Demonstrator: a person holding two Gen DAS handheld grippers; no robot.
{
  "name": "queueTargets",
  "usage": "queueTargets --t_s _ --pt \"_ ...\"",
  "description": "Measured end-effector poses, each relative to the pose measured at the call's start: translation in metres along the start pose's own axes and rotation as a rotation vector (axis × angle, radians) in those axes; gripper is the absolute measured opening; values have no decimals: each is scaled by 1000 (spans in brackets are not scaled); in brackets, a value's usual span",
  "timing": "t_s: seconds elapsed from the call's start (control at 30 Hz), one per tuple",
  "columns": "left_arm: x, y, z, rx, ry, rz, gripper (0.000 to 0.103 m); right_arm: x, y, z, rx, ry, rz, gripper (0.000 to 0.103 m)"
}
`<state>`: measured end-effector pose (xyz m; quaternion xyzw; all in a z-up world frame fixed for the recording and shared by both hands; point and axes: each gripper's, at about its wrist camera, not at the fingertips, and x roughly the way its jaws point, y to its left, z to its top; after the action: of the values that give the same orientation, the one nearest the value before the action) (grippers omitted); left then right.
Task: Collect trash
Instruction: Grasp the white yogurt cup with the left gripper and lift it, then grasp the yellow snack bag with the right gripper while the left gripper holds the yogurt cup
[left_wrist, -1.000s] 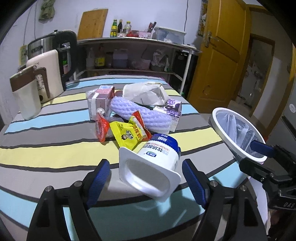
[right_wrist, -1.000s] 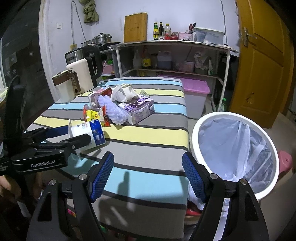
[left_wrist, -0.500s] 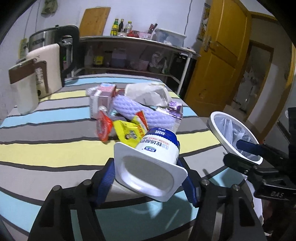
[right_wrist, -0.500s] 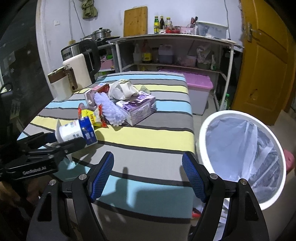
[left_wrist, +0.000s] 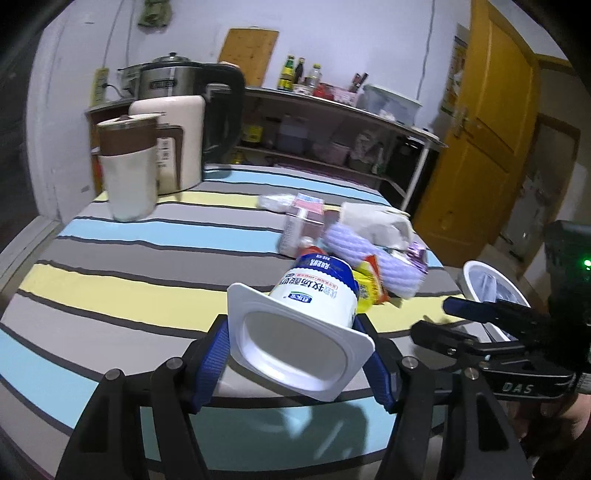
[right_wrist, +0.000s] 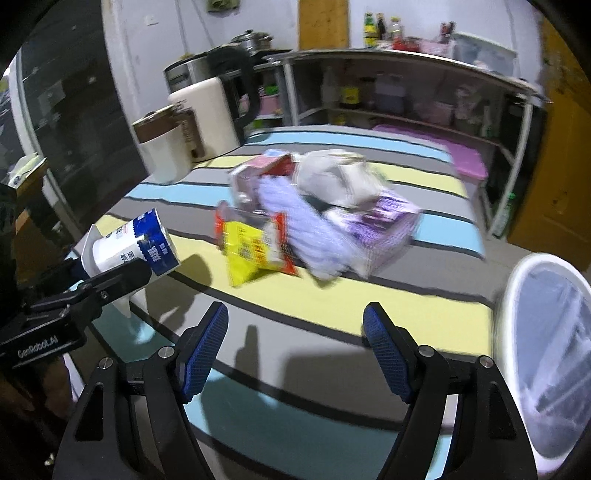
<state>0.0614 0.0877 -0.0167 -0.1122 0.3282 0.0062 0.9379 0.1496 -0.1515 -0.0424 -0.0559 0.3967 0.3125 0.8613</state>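
Note:
My left gripper is shut on a white and blue yogurt cup, held lifted above the striped table, open mouth toward the camera. The cup also shows at the left of the right wrist view. My right gripper is open and empty above the table's near edge. A trash pile lies mid-table: yellow and red snack packets, a purple foam piece, a purple box, a crumpled white bag and a pink carton. A white bin with a plastic liner stands at the right.
The striped tablecloth covers the table. A cream cup with a brown band and a cream kettle stand at its far left. A metal shelf with bottles is behind. A yellow door is at the right.
My left gripper closed on the yogurt cup and lifted it off the table, swinging left. My right gripper moved in over the table toward the trash pile.

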Motion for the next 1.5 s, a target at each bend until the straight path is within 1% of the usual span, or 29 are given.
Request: queueTargets --t_s 0.17,0.37,0.47,0.53,0.6,0.7,0.77,0.83,0.97,1.13,1.5 --pt "-3 14 -1 -21 -4 11 67 23 18 16 -43 25 39 73" --pt "1 23 1 -36 -1 10 67 48 19 30 -39 57 42 72" --pt "2 25 1 -41 1 8 67 56 18 33 -39 75 39 66" --pt "4 25 1 -44 3 8 67 61 19 34 -42 88 38 58" --pt "5 26 1 -46 5 7 67 64 19 35 -44 95 41 55" --pt "6 26 0 -45 7 7 67 64 21 36 -48 88 36 52" --pt "6 25 1 -44 8 7 67 62 21 37 -45 82 37 48" --pt "6 24 1 -41 9 8 67 57 20 36 -37 71 35 37" --pt "7 20 -1 -33 17 10 67 56 18 31 -31 77 45 36" --pt "5 15 -1 -24 17 17 67 56 15 29 -16 73 65 33" --pt "5 -1 -1 7 25 4 67 26 10 10 29 51 94 32"
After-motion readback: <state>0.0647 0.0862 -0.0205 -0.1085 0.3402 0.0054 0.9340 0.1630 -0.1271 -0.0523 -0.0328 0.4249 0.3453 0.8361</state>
